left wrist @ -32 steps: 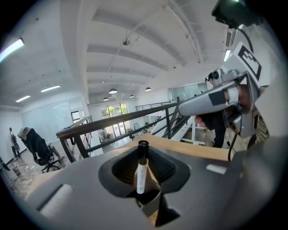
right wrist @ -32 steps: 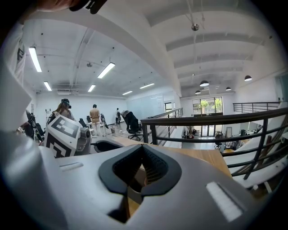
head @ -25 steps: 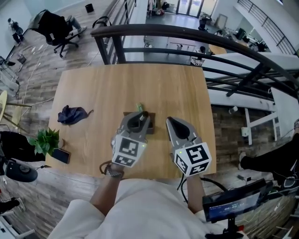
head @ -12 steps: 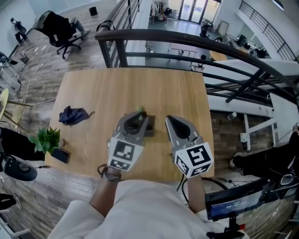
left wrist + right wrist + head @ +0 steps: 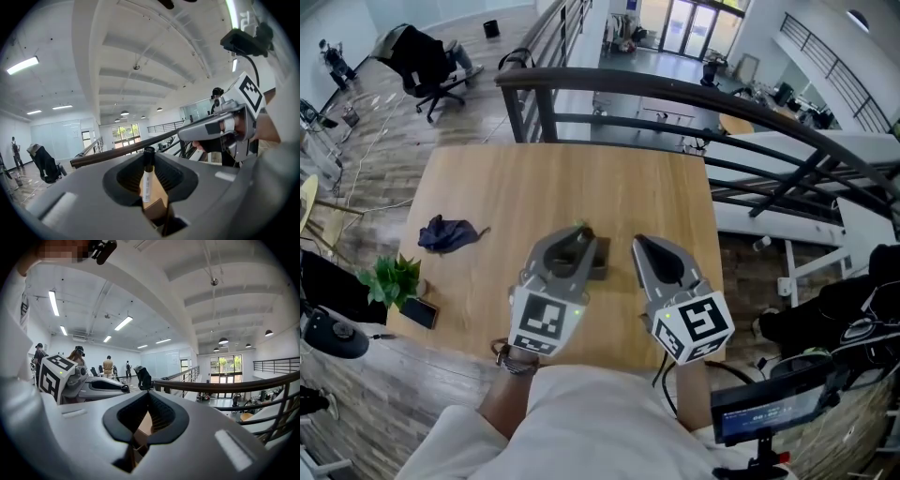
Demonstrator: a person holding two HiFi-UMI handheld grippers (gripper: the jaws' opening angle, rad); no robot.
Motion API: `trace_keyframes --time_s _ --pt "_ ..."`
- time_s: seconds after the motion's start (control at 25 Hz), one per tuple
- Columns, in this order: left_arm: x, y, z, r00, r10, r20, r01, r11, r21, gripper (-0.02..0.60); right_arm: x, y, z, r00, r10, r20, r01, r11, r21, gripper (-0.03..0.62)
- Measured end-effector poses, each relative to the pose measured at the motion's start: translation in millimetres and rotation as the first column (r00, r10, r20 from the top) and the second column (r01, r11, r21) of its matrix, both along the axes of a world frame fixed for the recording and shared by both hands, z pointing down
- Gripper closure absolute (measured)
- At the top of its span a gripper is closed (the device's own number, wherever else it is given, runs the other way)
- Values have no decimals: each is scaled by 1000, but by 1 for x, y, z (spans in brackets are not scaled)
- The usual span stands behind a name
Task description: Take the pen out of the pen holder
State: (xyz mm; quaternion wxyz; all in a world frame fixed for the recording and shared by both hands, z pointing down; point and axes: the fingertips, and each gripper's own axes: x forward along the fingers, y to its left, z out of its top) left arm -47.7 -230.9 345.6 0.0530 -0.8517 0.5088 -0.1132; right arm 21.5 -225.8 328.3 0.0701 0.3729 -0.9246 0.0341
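In the left gripper view a pen with a white barrel and a black cap stands upright between the jaws, and my left gripper is shut on it. In the head view that gripper hangs over the dark brown pen holder, hiding most of it. A small green tip pokes out at its fingertips. My right gripper hovers just right of the holder, apart from it. In its own view the right gripper is shut with nothing in it.
The wooden table carries a crumpled dark blue cloth at the left. A potted plant and a phone sit near the left front corner. A dark railing runs behind the table's far edge.
My left gripper has drifted slightly toward me and to the left over the holder. The right gripper has hardly moved.
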Motion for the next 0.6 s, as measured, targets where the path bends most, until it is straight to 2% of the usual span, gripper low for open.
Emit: trace_keyframes --time_s 0.2,0.36,0.6 --pt "-2 4 -11 1000 -1 -7 2 999 34 515 1 5 -7 1000 4 15 -4 1000 26 592" --pt "-7 6 -10 1000 0 -10 1 999 40 515 -5 8 -10 1000 12 -9 -11 998 65 594" --pt "-7 8 -11 1000 1 -14 -1 999 43 515 -5 10 -8 999 22 -24 -21 998 64 594"
